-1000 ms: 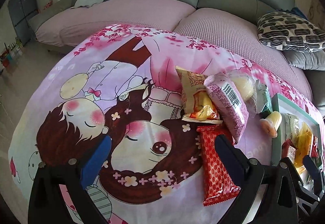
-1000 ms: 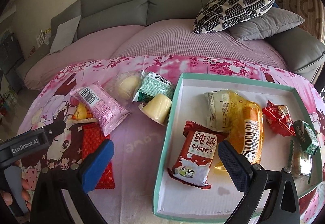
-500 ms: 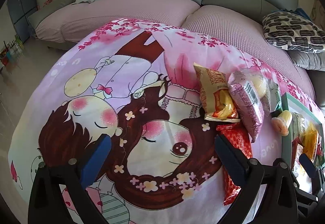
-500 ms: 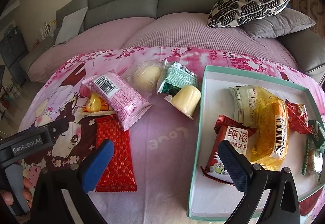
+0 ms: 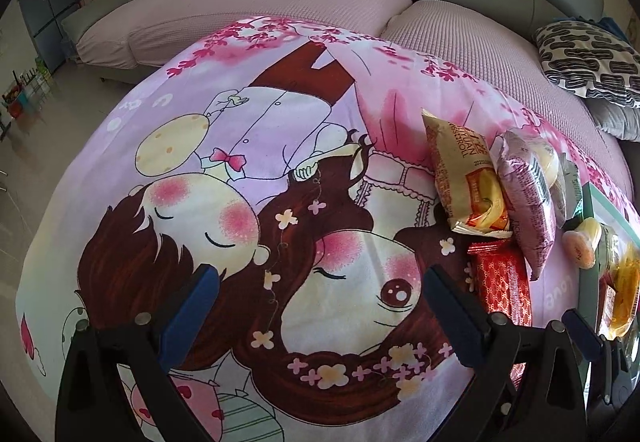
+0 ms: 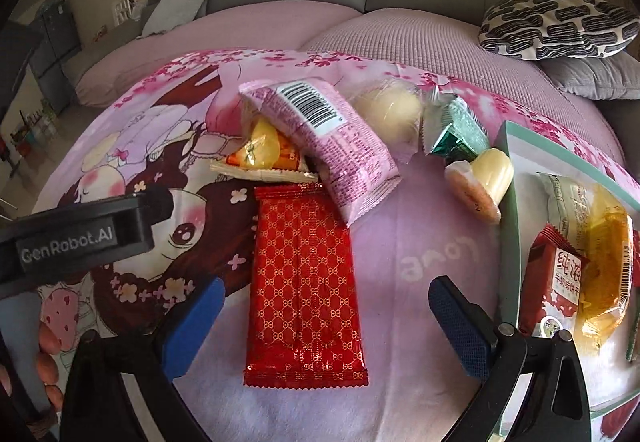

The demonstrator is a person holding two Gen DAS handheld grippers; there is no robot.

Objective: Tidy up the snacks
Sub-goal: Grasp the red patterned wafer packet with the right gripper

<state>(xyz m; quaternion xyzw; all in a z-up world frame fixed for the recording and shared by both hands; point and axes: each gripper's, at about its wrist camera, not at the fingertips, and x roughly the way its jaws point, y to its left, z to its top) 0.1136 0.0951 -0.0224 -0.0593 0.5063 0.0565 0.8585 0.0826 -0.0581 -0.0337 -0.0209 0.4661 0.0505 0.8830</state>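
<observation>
Snack sorting maybe half done, red packet looks like my next grab.

Tray [image 6: 507, 226] at the table's right edge already has a few packets in it. Red packet [image 6: 305, 282], pink bag [image 6: 328, 145], yellow roll bag [image 5: 466, 177], jelly cup [image 6: 486, 181] and more lie loose on the cloth. My right gripper [image 6: 320, 326] is spread wide around the red packet, left gripper [image 5: 320, 318] spread too, holding nothing.

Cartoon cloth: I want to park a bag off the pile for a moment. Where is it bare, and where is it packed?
Bare: the cartoon cloth left of the yellow roll packet, and the strip between the red packet and the teal tray. Packed: the pile where the pink packet overlaps the yellow one, and the tray's inside.
</observation>
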